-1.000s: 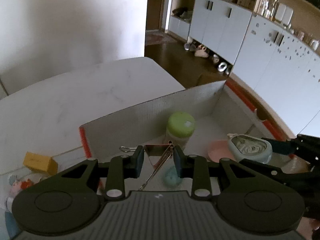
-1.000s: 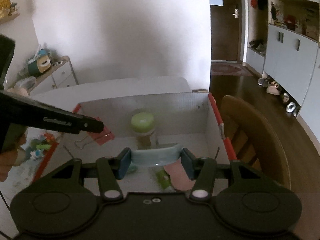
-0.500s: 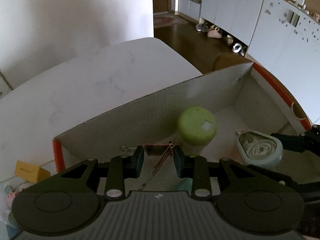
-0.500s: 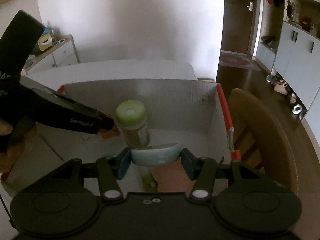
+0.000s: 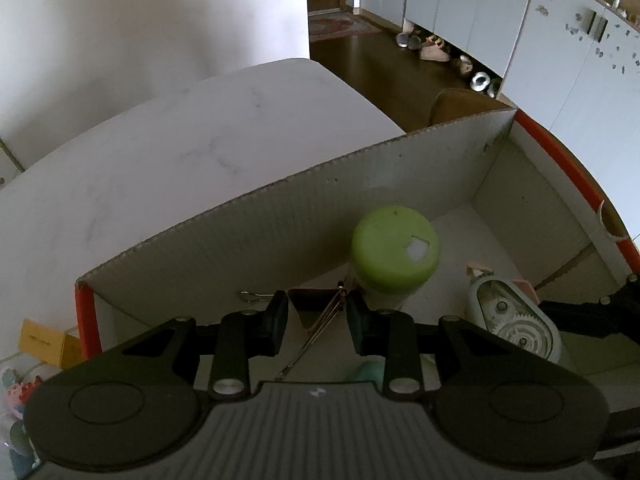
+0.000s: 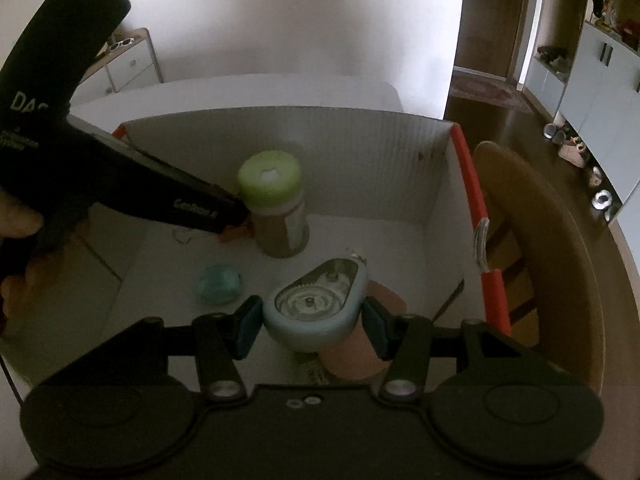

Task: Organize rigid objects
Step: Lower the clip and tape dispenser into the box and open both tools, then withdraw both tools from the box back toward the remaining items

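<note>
- While both wrists hang over one cardboard box (image 6: 440, 168), I count one green-lidded jar (image 6: 274, 200) at 12 o'clock.
- My left gripper (image 5: 316, 322) pinches one binder clip (image 5: 316, 304) beside that jar.
- My right gripper (image 6: 312, 322) clamps one correction-tape dispenser (image 6: 316, 308); one teal object (image 6: 219, 283) at 10 o'clock.

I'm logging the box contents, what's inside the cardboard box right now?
Inside the cardboard box: a green-lidded jar, teal ball, pink disc, plus the binder clip and tape dispenser in the tongs. The near floor is hidden.
</note>
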Available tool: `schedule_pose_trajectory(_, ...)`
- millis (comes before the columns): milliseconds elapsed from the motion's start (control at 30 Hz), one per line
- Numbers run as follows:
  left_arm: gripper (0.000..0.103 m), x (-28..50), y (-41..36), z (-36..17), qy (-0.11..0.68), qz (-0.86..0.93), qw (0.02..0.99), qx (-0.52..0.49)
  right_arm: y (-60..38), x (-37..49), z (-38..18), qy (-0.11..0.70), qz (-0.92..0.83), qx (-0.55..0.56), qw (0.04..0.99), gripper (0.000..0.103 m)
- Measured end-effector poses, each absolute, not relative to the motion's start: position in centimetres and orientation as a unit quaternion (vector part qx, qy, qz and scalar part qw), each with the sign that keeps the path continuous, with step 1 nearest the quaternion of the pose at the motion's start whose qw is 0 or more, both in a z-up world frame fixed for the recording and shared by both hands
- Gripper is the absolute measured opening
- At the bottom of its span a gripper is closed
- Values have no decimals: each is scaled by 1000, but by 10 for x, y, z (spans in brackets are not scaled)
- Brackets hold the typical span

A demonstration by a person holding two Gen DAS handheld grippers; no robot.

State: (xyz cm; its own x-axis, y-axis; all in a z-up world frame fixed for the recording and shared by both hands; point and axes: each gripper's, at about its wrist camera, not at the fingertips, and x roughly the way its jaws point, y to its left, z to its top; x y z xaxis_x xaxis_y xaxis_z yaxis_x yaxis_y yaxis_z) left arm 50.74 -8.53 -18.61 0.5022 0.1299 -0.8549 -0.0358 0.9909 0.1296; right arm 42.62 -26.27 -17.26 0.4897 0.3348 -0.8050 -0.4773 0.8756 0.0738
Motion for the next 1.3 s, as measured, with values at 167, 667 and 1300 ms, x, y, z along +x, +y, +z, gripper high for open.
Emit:
schedule_pose_trajectory(167, 31, 505, -88, -184, 503, 45, 861, 51, -262, 427, -172, 458, 235, -78, 854, 54)
schedule_pose_trajectory(667, 62, 470, -85, -159, 468, 32, 883, 18, -273, 411, -151, 440, 236, -52, 865, 66)
schedule_pose_trajectory(1300, 69, 405, -74, -106, 387, -8, 922, -6, -261, 367, -98, 388, 235, -35, 891, 89)
